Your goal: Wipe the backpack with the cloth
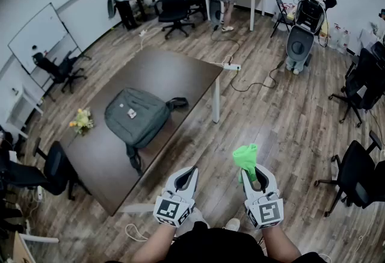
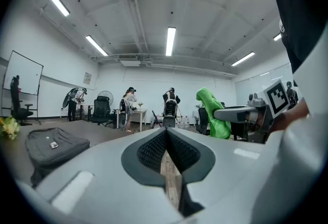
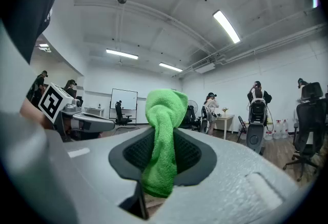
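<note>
A grey-green backpack (image 1: 136, 116) lies flat on the dark brown table (image 1: 174, 75), with its strap hanging toward the near edge; it shows low at the left of the left gripper view as the backpack (image 2: 51, 143). My right gripper (image 1: 258, 172) is shut on a bright green cloth (image 1: 246, 157), whose bunched end sticks up past the jaws, seen close as the cloth (image 3: 164, 138). My left gripper (image 1: 189, 174) is shut and holds nothing. Both grippers hang over the wooden floor, short of the table's near corner.
A small bunch of yellow flowers (image 1: 82, 120) lies on the table left of the backpack. Black office chairs (image 1: 51, 171) stand at the table's left and on the right side of the room (image 1: 358, 174). Several people stand at the far desks. A power strip and cable (image 1: 231, 67) run by the table's far end.
</note>
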Demonstrator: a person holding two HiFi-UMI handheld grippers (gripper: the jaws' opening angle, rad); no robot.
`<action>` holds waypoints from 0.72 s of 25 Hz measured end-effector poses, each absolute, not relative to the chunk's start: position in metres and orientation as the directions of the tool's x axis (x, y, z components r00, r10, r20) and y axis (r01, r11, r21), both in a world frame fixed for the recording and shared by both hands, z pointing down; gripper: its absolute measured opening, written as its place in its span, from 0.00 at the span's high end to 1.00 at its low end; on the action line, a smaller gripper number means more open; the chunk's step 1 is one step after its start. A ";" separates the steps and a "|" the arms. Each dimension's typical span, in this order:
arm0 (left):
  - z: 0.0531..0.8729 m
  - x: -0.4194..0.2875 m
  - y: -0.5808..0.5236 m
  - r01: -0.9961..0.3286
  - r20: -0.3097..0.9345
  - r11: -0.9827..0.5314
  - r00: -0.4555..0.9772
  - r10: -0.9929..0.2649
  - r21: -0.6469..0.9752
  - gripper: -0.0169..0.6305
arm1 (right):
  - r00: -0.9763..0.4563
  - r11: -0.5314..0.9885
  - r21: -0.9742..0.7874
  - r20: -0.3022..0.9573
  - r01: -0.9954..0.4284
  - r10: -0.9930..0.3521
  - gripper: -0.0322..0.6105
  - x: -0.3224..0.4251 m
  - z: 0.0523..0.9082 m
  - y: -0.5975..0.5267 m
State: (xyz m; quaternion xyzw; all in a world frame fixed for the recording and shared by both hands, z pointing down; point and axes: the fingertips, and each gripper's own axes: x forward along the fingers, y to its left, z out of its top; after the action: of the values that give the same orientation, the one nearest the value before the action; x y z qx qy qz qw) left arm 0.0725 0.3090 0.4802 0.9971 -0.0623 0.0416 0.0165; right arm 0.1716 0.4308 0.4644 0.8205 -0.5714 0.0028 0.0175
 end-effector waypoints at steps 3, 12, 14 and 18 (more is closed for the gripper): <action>0.481 0.069 0.309 -0.129 0.089 -0.991 0.988 -0.127 0.022 0.95 | 0.344 -0.343 0.022 0.020 -0.939 -0.939 0.80 0.170 0.466 0.430; 0.486 0.062 0.305 -0.136 0.092 -0.990 0.987 -0.133 0.023 0.95 | 0.342 -0.342 0.005 0.018 -0.940 -0.939 0.80 0.166 0.468 0.423; 0.486 0.060 0.303 -0.143 0.092 -0.989 0.986 -0.139 0.031 0.95 | 0.334 -0.334 0.000 0.016 -0.942 -0.942 0.80 0.164 0.467 0.418; 0.489 0.054 0.295 -0.150 0.095 -0.988 0.985 -0.146 0.041 0.95 | 0.301 -0.301 -0.012 0.006 -0.953 -0.954 0.79 0.159 0.464 0.405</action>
State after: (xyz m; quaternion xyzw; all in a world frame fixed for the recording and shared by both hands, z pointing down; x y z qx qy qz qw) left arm 0.0545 0.2946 0.4886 0.9959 -0.0744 0.0458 0.0240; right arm 0.1594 0.4047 0.4639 0.8066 -0.5910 0.0062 -0.0030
